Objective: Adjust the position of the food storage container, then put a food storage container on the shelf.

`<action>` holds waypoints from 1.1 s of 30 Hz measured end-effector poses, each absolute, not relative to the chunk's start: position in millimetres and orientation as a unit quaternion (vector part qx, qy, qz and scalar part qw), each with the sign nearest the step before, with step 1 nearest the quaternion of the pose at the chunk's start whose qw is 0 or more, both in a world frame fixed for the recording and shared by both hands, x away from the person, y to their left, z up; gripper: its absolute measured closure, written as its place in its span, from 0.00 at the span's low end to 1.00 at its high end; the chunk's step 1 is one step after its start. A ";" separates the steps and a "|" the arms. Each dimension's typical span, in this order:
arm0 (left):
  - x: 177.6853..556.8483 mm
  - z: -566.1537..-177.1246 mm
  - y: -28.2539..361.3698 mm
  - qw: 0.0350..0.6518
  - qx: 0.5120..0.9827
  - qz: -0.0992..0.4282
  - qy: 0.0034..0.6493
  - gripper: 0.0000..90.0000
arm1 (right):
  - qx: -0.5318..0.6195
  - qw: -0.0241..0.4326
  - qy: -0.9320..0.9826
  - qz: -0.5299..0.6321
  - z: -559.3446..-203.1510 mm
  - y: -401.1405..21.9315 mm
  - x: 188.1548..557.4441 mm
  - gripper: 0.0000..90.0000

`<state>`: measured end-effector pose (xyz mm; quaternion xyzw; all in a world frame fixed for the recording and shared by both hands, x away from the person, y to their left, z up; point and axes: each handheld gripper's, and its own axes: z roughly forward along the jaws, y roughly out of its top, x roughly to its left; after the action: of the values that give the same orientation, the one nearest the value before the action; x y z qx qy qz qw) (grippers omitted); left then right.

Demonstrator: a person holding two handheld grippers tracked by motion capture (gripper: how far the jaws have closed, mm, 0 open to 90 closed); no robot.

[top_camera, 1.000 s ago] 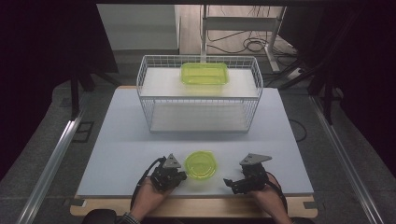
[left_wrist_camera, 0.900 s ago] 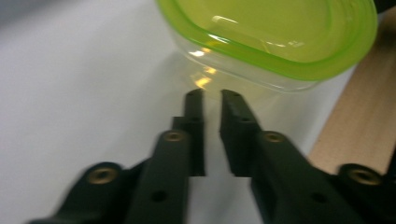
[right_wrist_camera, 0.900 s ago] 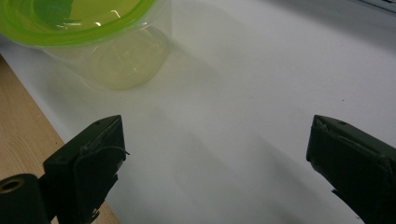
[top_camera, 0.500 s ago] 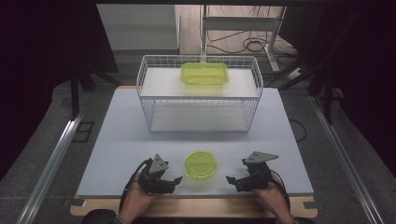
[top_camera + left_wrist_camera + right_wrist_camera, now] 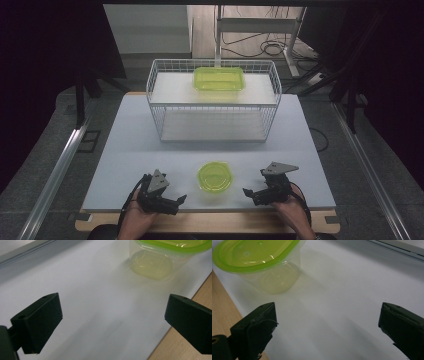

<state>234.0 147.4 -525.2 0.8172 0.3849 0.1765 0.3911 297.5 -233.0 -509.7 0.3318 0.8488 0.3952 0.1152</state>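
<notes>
Where the dark room closes in on all sides, a pale grey table top (image 5: 150, 150) fills the middle of the frame, with a white wire basket (image 5: 214, 102) at upper centre holding a green-lidded rectangular box (image 5: 219, 78). At lower centre stands a round clear container (image 5: 215, 176) with a green lid, apparently empty. The left gripper (image 5: 179, 201) and right gripper (image 5: 248, 192) flank it, apart from it, jaws wide and holding nothing.

The person's left hand (image 5: 136, 212) is holding the black two-jaw left gripper (image 5: 176, 201) with jaws spread wide. The right hand (image 5: 295, 209) is holding the black right gripper (image 5: 248, 193), likewise gaping, both pointing inward.
</notes>
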 end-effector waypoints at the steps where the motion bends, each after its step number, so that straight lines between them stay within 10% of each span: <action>1: 233.0 -525.5 148.1 0.391 0.817 0.179 0.385 0.01 | 0.333 0.116 0.849 0.394 -509.9 -233.4 297.8 0.02; 18: 228.3 -528.9 153.6 0.380 0.818 0.194 0.385 0.01 | 0.379 0.070 0.818 0.426 -495.9 -229.0 304.6 0.03; 33: 228.2 -529.6 152.9 0.376 0.819 0.203 0.382 0.01 | 0.397 -0.007 0.806 0.440 -480.1 -219.2 325.0 0.38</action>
<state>228.2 152.9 -529.6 0.8195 0.3818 0.2029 0.3762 325.0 -219.2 -480.1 0.3966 0.8056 0.4400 -0.0068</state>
